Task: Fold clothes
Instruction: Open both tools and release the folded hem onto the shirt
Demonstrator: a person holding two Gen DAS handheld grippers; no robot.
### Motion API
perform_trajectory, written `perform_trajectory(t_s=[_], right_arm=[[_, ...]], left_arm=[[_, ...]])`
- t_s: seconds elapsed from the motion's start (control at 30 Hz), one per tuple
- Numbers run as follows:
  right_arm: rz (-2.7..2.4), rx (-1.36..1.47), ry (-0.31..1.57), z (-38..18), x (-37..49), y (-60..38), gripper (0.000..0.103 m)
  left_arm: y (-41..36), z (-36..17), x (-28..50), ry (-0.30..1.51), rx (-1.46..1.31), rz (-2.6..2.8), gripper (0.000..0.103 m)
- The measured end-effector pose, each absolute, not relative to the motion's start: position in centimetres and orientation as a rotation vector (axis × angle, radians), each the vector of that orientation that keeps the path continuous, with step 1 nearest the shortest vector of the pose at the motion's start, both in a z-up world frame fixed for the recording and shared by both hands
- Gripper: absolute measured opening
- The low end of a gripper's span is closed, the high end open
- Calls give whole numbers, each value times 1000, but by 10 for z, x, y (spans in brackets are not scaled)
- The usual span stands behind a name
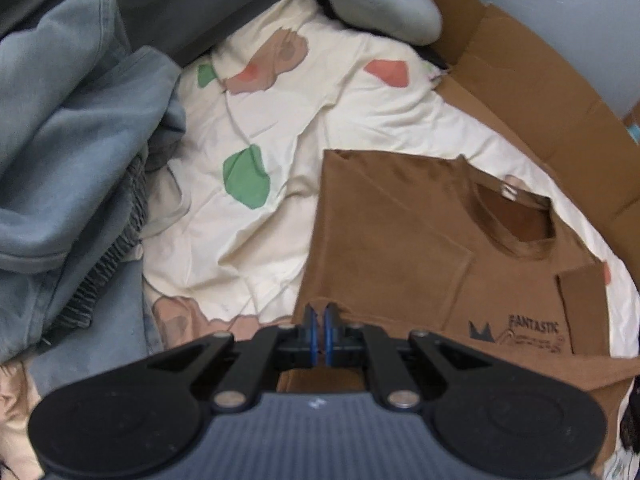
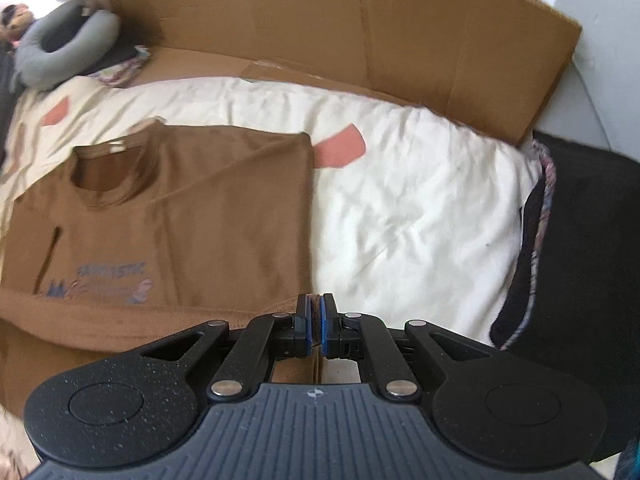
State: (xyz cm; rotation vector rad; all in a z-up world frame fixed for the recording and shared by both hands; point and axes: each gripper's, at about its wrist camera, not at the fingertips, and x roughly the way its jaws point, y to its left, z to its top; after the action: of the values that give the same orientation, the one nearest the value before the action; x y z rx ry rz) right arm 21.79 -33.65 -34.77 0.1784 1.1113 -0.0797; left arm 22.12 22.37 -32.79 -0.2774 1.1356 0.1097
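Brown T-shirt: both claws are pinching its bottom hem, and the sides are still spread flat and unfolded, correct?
Not quite. Both sides of the brown T-shirt are already folded inward, as the left wrist view shows. The left claw and right claw do pinch its near hem.

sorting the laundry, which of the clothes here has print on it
The brown t-shirt, laid flat with "FANTASTIC" printed on it; the blue denim garment heaped beside it is plain.
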Motion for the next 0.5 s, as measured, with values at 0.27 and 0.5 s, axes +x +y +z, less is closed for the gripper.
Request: perform_trajectory(t_s=[0.27, 0.5], right_arm=[[-125, 306, 1027, -335, 209, -359, 13], [-103, 288, 1025, -301, 173, -371, 37]], left_arm=[[227, -306, 221, 1104, -260, 118, 11], [235, -270, 198, 1084, -243, 92, 36]])
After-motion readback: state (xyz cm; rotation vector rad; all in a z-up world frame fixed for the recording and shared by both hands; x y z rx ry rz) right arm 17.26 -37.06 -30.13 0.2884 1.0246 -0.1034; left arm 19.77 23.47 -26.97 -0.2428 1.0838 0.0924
